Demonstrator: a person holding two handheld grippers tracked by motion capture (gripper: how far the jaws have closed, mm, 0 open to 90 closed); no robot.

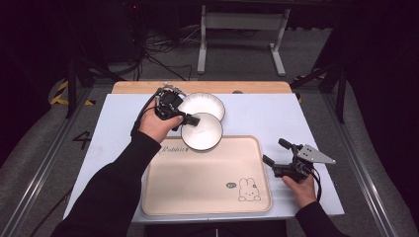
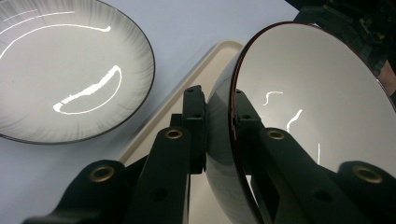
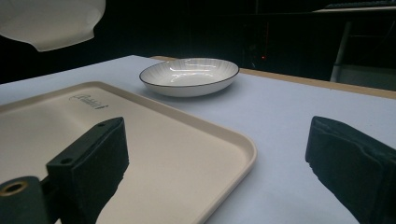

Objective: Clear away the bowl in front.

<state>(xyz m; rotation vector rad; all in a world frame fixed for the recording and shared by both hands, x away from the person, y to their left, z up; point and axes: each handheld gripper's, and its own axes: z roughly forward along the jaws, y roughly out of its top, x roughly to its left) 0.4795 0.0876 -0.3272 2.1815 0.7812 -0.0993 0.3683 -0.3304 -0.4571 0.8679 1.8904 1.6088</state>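
Observation:
My left gripper (image 1: pixel 190 119) is shut on the rim of a white bowl (image 1: pixel 202 131), holding it in the air over the far edge of the beige tray (image 1: pixel 197 182). In the left gripper view the jaws pinch the bowl's dark rim (image 2: pixel 232 116), one inside and one outside. A second white bowl (image 1: pixel 203 104) with a dark rim and fine radial lines rests on the table behind the tray, also seen as the striped bowl (image 2: pixel 65 70) and the bowl (image 3: pixel 189 75). My right gripper (image 1: pixel 276 152) stands open beside the tray's right edge, nothing between its fingers (image 3: pixel 91 161).
The tray (image 3: pixel 177 144) has a rabbit drawing (image 1: pixel 248 190) at its near right corner. A pale blue mat (image 1: pixel 267 113) covers the table, with a wooden strip (image 1: pixel 197 87) along the far edge. Cables and a metal stand lie on the floor beyond.

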